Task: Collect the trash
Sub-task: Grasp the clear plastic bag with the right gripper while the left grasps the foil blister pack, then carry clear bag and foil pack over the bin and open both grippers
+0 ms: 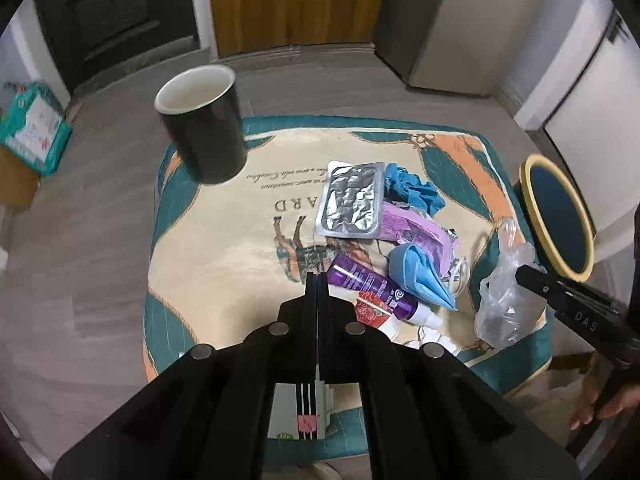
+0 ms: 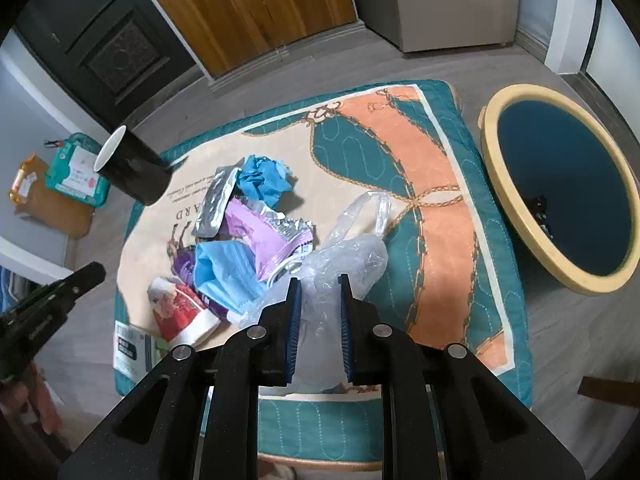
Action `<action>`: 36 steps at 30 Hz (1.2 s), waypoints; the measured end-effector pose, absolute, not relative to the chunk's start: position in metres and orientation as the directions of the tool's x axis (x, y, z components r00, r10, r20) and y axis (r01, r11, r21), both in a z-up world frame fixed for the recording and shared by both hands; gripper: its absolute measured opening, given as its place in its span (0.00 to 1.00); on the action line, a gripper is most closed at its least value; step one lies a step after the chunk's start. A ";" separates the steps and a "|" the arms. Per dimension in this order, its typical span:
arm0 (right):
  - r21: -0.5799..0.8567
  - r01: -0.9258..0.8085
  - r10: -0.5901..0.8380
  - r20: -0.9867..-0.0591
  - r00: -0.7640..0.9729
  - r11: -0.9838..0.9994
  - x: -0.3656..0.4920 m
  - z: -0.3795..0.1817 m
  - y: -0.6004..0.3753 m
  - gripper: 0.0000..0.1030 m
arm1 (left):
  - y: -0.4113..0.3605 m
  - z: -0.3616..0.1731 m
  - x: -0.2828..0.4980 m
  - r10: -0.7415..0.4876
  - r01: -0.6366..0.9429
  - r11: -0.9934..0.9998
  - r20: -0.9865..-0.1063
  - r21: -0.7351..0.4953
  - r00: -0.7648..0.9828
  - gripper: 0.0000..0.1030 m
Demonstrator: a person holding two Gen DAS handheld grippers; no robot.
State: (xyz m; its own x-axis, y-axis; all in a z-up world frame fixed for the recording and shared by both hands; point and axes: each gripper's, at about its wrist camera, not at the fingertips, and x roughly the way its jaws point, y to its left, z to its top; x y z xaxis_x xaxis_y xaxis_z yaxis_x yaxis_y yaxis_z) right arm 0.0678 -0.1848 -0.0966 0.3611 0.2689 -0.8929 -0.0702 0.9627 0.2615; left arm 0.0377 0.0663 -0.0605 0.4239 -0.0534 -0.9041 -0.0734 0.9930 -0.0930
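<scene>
Right gripper (image 2: 319, 280) is pinching the clear plastic bag (image 2: 344, 256): the film fills the gap between the blue pads, the bunched body trails off ahead of the tips and the bag's handles splay out over the mat. I took it by the crumpled middle because a limp bag gives no edge to grab; it will sag and swing once it's off the mat

Left gripper (image 1: 316, 276) is pressed fully together. A white carton (image 1: 298, 412) with black stripes and a pink tag sits right under its fingers; whether an edge of it is actually caught in the pads I cannot tell, the fingers hide the contact

Rest of the trash is one pile mid-mat (image 1: 224, 240): foil blister sheet (image 1: 350, 200), crumpled blue tissue (image 1: 414, 190), lilac wrapper (image 1: 412, 232), blue face mask (image 1: 418, 276), purple tube (image 1: 372, 292), red and white packet (image 2: 180, 312). Black paper cup (image 1: 202, 124) stands apart at the far left corner

Bin (image 2: 564, 196) with the yellow rim sits on the floor just off the mat's right edge, mouth tilted toward me, so the right side has the short carry. Something small and dark lies at the bottom

Judgement: bag goes first, swing it right and let go over the rim. Risk is the loose film catching the mask loops on the way out
</scene>
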 end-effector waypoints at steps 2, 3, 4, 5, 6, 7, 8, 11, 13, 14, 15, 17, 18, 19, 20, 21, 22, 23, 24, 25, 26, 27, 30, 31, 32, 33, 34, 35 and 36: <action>0.273 -0.051 0.272 -0.889 0.369 0.961 0.070 -0.094 -0.188 0.18 | 0.065 -0.063 0.036 -0.056 -0.071 0.993 -0.907 -0.094 0.417 0.00; 0.280 -0.044 0.276 -0.884 0.376 0.959 0.070 -0.092 -0.190 0.18 | 0.061 -0.064 0.036 -0.050 -0.055 0.995 -0.907 -0.080 0.418 0.00; 0.290 -0.042 0.283 -0.876 0.391 0.956 0.072 -0.086 -0.192 0.18 | 0.056 -0.064 0.037 -0.052 -0.037 0.997 -0.905 -0.074 0.422 0.00; 0.293 -0.042 0.284 -0.869 0.404 0.955 0.074 -0.082 -0.194 0.18 | 0.053 -0.064 0.037 -0.058 -0.024 0.997 -0.903 -0.075 0.425 0.00; 0.293 -0.043 0.283 -0.860 0.425 0.955 0.077 -0.075 -0.197 0.18 | 0.048 -0.064 0.041 -0.064 -0.002 0.997 -0.902 -0.072 0.428 0.00; 0.294 -0.042 0.283 -0.853 0.438 0.955 0.079 -0.070 -0.200 0.18 | 0.044 -0.064 0.044 -0.065 0.013 0.998 -0.900 -0.066 0.430 0.00; 0.298 -0.040 0.284 -0.846 0.451 0.954 0.084 -0.062 -0.205 0.18 | 0.039 -0.065 0.051 -0.070 0.034 0.998 -0.899 -0.061 0.432 0.00; 0.291 -0.046 0.275 -0.827 0.491 0.956 0.097 -0.043 -0.221 0.17 | 0.029 -0.065 0.070 -0.086 0.068 0.996 -0.896 -0.062 0.435 0.00; 0.279 -0.057 0.268 -0.814 0.515 0.959 0.109 -0.029 -0.235 0.17 | 0.023 -0.070 0.089 -0.091 0.092 0.994 -0.895 -0.056 0.436 0.00; 0.262 -0.070 0.259 -0.812 0.524 0.962 0.114 -0.023 -0.240 0.17 | 0.021 -0.073 0.099 -0.095 0.098 0.993 -0.898 -0.058 0.430 0.01; 0.248 -0.084 0.254 -0.809 0.531 0.965 0.119 -0.019 -0.246 0.17 | 0.020 -0.077 0.106 -0.104 0.100 0.993 -0.900 -0.067 0.424 0.02; 0.223 -0.115 0.250 -0.807 0.535 0.968 0.127 -0.015 -0.253 0.17 | 0.020 -0.088 0.122 -0.117 0.097 0.992 -0.909 -0.085 0.400 0.32; 0.198 -0.126 0.234 -0.807 0.541 0.972 0.129 -0.015 -0.257 0.17 | 0.019 -0.093 0.131 -0.112 0.091 0.992 -0.911 -0.082 0.396 0.41; 0.177 -0.128 0.218 -0.808 0.547 0.976 0.132 -0.017 -0.262 0.17 | 0.017 -0.097 0.136 -0.110 0.096 0.992 -0.908 -0.078 0.404 0.47; 0.185 -0.120 0.221 -0.810 0.543 0.975 0.133 -0.020 -0.264 0.17 | 0.015 -0.100 0.142 -0.111 0.104 0.992 -0.908 -0.075 0.405 0.48; 0.218 -0.105 0.241 -0.814 0.528 0.970 0.135 -0.026 -0.269 0.17 | 0.012 -0.105 0.150 -0.117 0.113 0.991 -0.911 -0.078 0.395 0.48; 0.254 -0.089 0.263 -0.820 0.508 0.963 0.137 -0.032 -0.272 0.17 | 0.010 -0.110 0.154 -0.123 0.119 0.989 -0.914 -0.082 0.386 0.48; 0.269 -0.081 0.273 -0.825 0.495 0.960 0.138 -0.036 -0.273 0.17 | 0.007 -0.115 0.159 -0.119 0.125 0.989 -0.919 -0.077 0.375 0.48; 0.277 -0.082 0.281 -0.830 0.482 0.957 0.139 -0.039 -0.273 0.17 | 0.004 -0.125 0.166 -0.099 0.129 0.990 -0.930 -0.056 0.354 0.48; 0.279 -0.087 0.286 -0.831 0.477 0.956 0.140 -0.041 -0.272 0.17 | 0.001 -0.131 0.169 -0.090 0.127 0.991 -0.935 -0.049 0.342 0.48; 0.281 -0.095 0.292 -0.829 0.477 0.955 0.142 -0.041 -0.270 0.17 | 0.001 -0.138 0.172 -0.084 0.123 0.991 -0.939 -0.045 0.333 0.48; 0.286 -0.102 0.299 -0.826 0.477 0.953 0.143 -0.041 -0.269 0.17 | 0.002 -0.146 0.177 -0.081 0.115 0.992 -0.945 -0.046 0.318 0.48; 0.298 -0.119 0.318 -0.823 0.471 0.947 0.144 -0.041 -0.266 0.17 | 0.002 -0.159 0.182 -0.054 0.114 0.993 -0.950 -0.019 0.308 0.51; 0.306 -0.126 0.328 -0.819 0.470 0.944 0.143 -0.041 -0.265 0.17 | 0.002 -0.159 0.183 -0.052 0.118 0.993 -0.947 -0.015 0.316 0.51; 0.308 -0.132 0.333 -0.817 0.471 0.942 0.142 -0.040 -0.265 0.17 | 0.003 -0.159 0.183 -0.048 0.114 0.993 -0.946 -0.011 0.322 0.51; 0.306 -0.136 0.334 -0.817 0.471 0.942 0.142 -0.040 -0.265 0.17 | 0.003 -0.159 0.183 -0.051 0.112 0.994 -0.945 -0.015 0.323 0.51; 0.307 -0.135 0.333 -0.817 0.471 0.942 0.142 -0.040 -0.267 0.17 | 0.003 -0.159 0.182 -0.050 0.117 0.993 -0.945 -0.013 0.323 0.48; 0.320 -0.125 0.340 -0.815 0.469 0.939 0.142 -0.040 -0.269 0.17 | 0.004 -0.159 0.180 -0.049 0.129 0.992 -0.944 -0.007 0.325 0.45; 0.333 -0.116 0.347 -0.813 0.467 0.936 0.142 -0.041 -0.270 0.17 | 0.005 -0.157 0.178 -0.057 0.132 0.991 -0.943 -0.014 0.327 0.44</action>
State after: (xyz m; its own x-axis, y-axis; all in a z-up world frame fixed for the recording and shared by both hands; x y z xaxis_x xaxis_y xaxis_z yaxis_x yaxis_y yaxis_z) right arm 0.1425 -0.2700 -0.0408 0.4671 0.3472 -0.8132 -0.1156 0.9358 0.3331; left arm 0.1780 0.0051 -0.1573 0.3268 -0.0573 -0.9434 0.1320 0.9911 -0.0145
